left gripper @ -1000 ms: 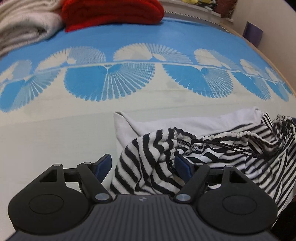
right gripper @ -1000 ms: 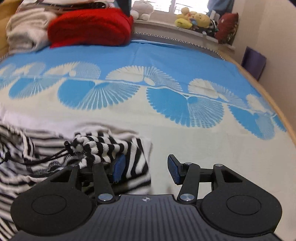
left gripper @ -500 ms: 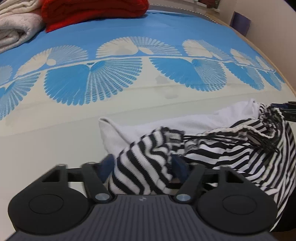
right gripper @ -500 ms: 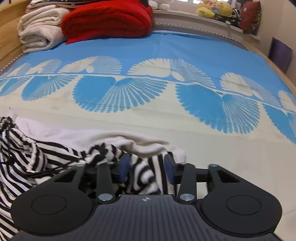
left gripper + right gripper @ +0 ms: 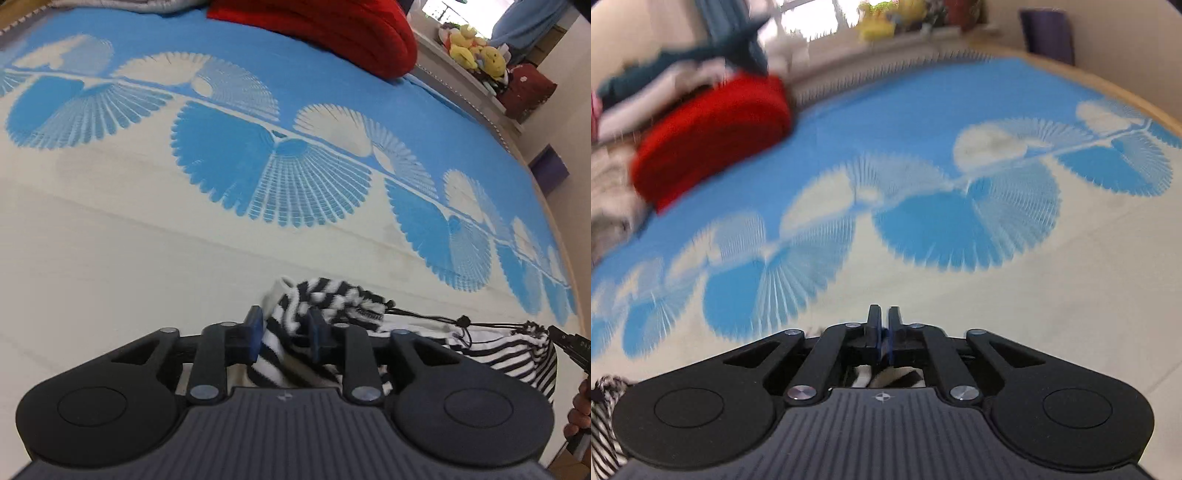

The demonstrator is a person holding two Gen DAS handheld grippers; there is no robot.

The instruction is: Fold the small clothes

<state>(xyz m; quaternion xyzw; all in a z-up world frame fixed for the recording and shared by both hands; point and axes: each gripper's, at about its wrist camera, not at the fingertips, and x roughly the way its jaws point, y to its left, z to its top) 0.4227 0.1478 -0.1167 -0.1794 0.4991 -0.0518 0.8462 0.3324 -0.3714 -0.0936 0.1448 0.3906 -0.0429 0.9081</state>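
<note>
A: From where is the left wrist view looking?
B: It is sitting close above the near cream edge of the bedspread (image 5: 110, 258), looking steeply down and across toward the far blue edge, with the frame tilting.

A: And the right wrist view?
B: It is hanging just as near the bedspread (image 5: 1071, 295), facing the same far edge, tilting the opposite way and blurring.

A: What are the two sharing?
B: Both are taking in the fan pattern, the red blanket (image 5: 332, 33) (image 5: 713, 140) at the far edge, and the striped garment (image 5: 325, 299) (image 5: 605, 417) nearest the lens.
</note>
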